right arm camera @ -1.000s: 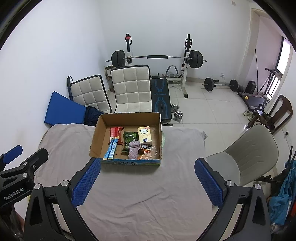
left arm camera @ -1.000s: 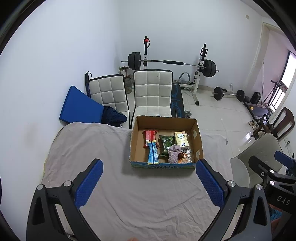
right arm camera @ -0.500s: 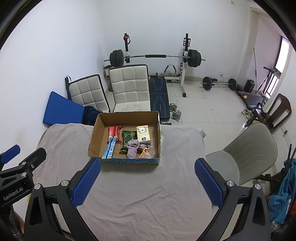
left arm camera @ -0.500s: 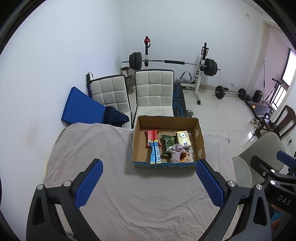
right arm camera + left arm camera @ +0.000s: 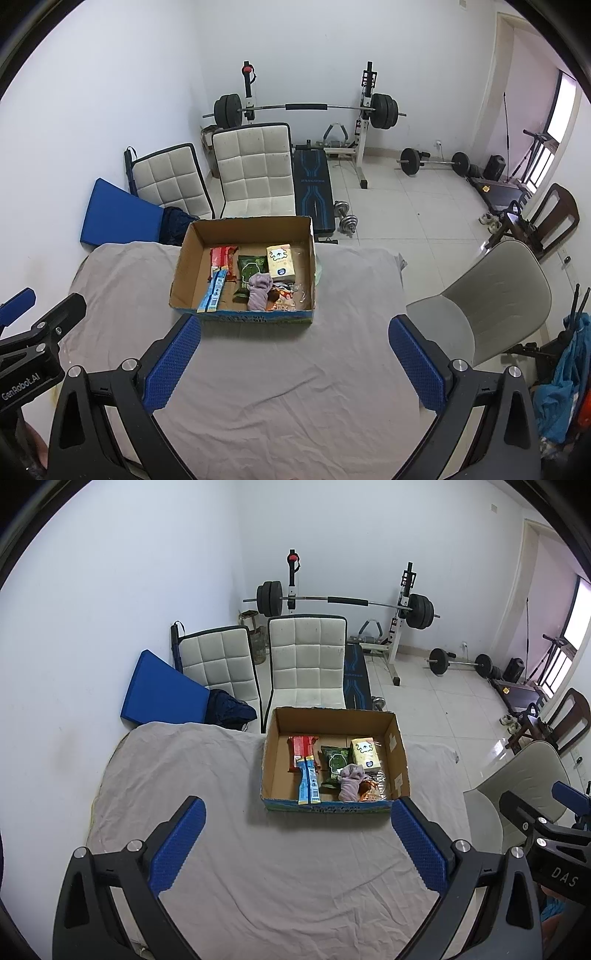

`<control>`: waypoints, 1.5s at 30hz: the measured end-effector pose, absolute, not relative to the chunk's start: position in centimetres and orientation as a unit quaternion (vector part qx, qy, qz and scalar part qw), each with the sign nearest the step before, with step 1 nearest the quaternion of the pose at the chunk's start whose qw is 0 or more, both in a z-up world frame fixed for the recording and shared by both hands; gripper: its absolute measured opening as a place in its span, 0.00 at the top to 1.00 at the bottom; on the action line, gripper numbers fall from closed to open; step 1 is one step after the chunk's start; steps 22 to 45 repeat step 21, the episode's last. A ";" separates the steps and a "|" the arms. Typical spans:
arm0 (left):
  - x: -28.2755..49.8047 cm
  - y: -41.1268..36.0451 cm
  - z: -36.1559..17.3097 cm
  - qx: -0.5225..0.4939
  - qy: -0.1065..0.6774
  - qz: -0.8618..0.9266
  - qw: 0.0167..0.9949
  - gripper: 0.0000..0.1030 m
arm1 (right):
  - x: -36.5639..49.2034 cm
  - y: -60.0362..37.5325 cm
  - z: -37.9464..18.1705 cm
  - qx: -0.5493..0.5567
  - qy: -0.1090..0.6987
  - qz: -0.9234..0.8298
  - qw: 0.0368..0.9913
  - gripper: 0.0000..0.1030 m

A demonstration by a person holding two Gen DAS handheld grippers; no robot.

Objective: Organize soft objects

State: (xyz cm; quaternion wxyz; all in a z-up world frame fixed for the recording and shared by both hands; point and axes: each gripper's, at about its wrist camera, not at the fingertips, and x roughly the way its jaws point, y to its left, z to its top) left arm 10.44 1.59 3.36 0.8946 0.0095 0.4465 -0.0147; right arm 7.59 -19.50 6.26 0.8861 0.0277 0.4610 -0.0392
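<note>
A cardboard box (image 5: pixel 273 760) (image 5: pixel 184 269) stands on the cloth-covered table (image 5: pixel 177 775) (image 5: pixel 122 280). It holds a red packet (image 5: pixel 301 747), a blue packet (image 5: pixel 308 782), a green packet (image 5: pixel 334 764), a yellow tissue pack (image 5: pixel 364 751), a purple cloth (image 5: pixel 351 782) (image 5: pixel 259 291) and a clear snack bag (image 5: pixel 375 788). My left gripper (image 5: pixel 297 843) is open and empty, high above the table in front of the box. My right gripper (image 5: pixel 293 360) is open and empty, also in front of the box.
Two white padded chairs (image 5: pixel 306 661) and a blue mat (image 5: pixel 162 690) stand behind the table. A barbell rack (image 5: pixel 347 602) is at the far wall. A grey chair (image 5: pixel 480 306) sits right of the table.
Both grippers have pulled back and risen slightly; the box looks a little farther away. Both stay open and empty.
</note>
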 end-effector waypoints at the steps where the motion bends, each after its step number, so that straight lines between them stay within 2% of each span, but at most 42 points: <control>1: 10.5 1.6 3.3 0.010 0.446 -0.015 0.895 0.00 | 7.6 -19.5 6.3 0.029 0.461 -0.039 0.886 0.00; 45: 10.5 1.5 2.6 0.009 0.445 -0.018 0.895 0.00 | 7.7 -19.8 6.3 0.023 0.459 -0.046 0.887 0.00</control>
